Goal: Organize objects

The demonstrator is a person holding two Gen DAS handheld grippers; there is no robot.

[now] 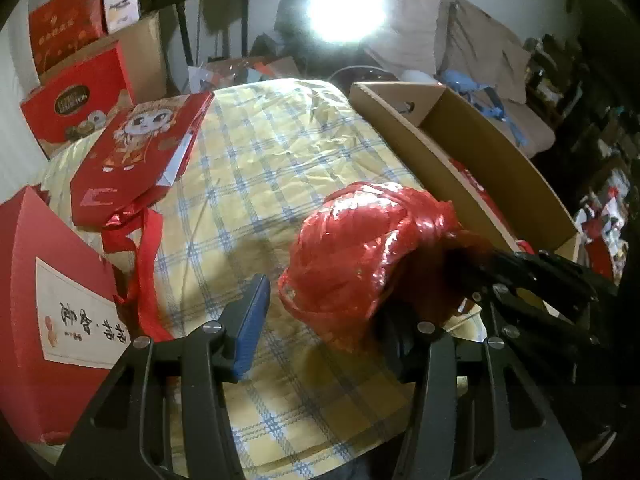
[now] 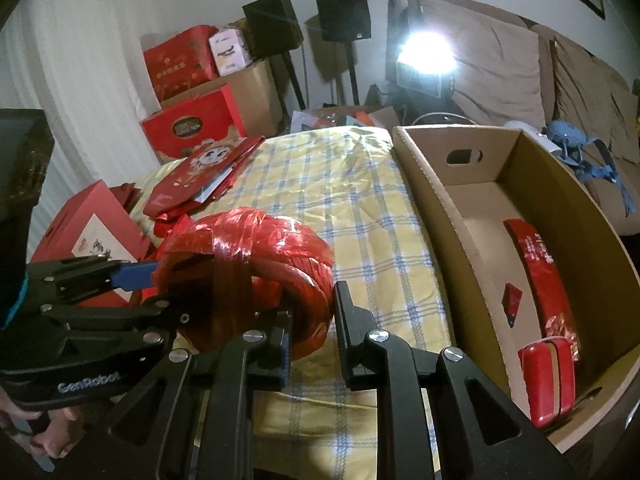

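Observation:
A ball of shiny red plastic string sits on the yellow checked cloth, just left of an open cardboard box. My left gripper is open, its blue-padded left finger apart from the ball and the right finger hidden behind it. In the right wrist view the ball lies between both grippers. My right gripper has its jaws around the ball's near coil; whether they press it is unclear. The left gripper enters from the left.
The box holds a red packet and a red tin. A red cartoon gift bag and a red gift box lie left on the cloth. More red boxes, speakers and a bright lamp stand behind.

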